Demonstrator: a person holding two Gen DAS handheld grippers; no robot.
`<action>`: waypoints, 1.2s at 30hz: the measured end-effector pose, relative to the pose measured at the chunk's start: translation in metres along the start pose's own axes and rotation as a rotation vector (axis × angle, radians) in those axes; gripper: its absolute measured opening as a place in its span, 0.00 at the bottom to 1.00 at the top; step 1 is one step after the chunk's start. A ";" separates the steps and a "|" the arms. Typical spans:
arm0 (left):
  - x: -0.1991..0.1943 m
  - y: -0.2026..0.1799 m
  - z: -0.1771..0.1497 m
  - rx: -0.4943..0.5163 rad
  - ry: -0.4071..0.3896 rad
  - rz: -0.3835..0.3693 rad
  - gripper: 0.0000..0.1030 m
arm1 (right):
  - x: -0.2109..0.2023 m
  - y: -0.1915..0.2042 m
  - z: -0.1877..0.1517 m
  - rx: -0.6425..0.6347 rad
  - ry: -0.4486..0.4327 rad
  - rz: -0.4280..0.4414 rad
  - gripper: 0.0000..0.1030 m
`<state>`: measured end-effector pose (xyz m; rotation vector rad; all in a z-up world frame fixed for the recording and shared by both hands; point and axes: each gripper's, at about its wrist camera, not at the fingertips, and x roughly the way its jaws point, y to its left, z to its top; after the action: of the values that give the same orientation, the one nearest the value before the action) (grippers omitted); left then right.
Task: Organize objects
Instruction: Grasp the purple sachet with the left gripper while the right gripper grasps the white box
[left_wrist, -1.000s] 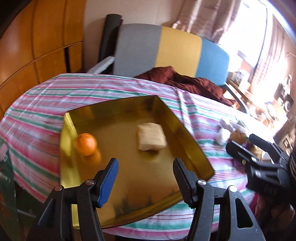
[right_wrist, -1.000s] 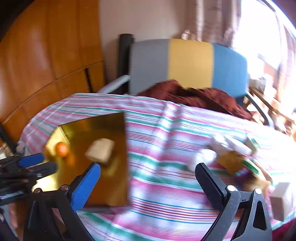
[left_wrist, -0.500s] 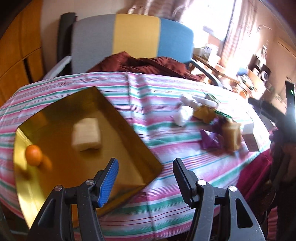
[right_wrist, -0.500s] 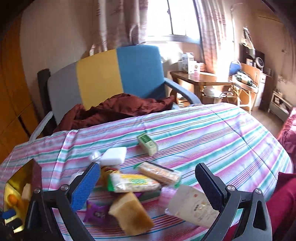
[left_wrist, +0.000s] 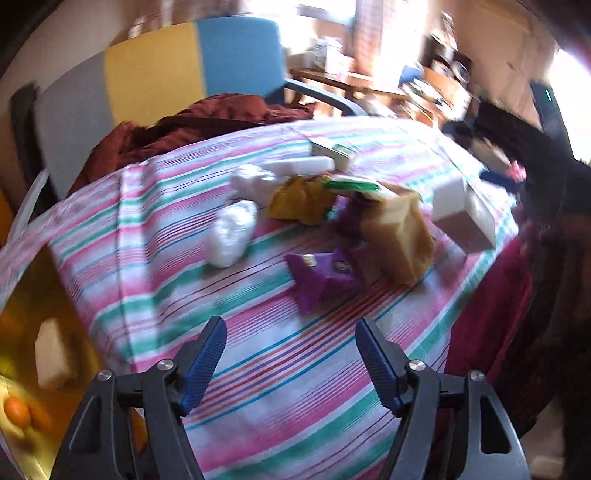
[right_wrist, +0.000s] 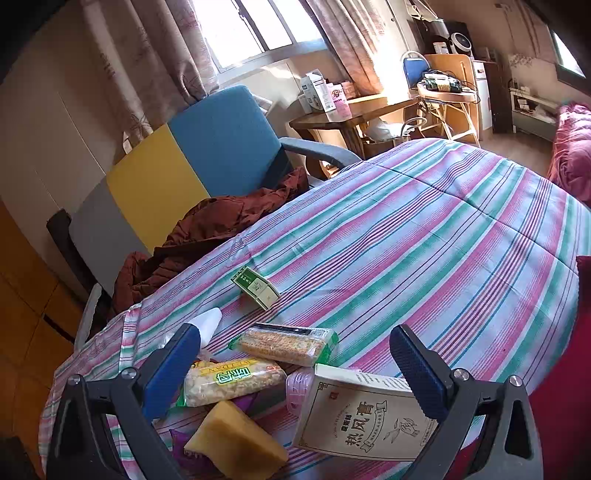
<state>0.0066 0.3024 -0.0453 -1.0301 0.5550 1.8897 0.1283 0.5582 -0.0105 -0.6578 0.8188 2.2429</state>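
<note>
The gold tray (left_wrist: 22, 314) at nine o'clock holds a pale block (left_wrist: 51, 350) and an orange (left_wrist: 16, 410); snack packets (right_wrist: 232, 380) lie heaped at centre; left gripper (left_wrist: 291, 354) and right gripper (right_wrist: 295, 365) both gape wide, empty.

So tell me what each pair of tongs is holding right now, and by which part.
Nothing is held. The left tongs are open over bare tablecloth, and the right tongs are open above the snack pile, touching none of it.
</note>
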 end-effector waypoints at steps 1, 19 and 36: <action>0.007 -0.006 0.003 0.057 0.021 0.006 0.74 | -0.001 0.000 0.000 -0.004 -0.002 0.001 1.00; 0.087 -0.029 0.050 0.318 0.134 -0.094 0.67 | -0.003 -0.040 0.009 0.212 -0.024 0.053 1.00; 0.046 -0.010 -0.015 0.033 0.056 -0.116 0.45 | 0.005 -0.003 0.012 -0.096 0.166 0.062 1.00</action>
<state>0.0101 0.3194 -0.0916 -1.0731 0.5449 1.7496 0.1240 0.5703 -0.0067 -0.8851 0.8258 2.3179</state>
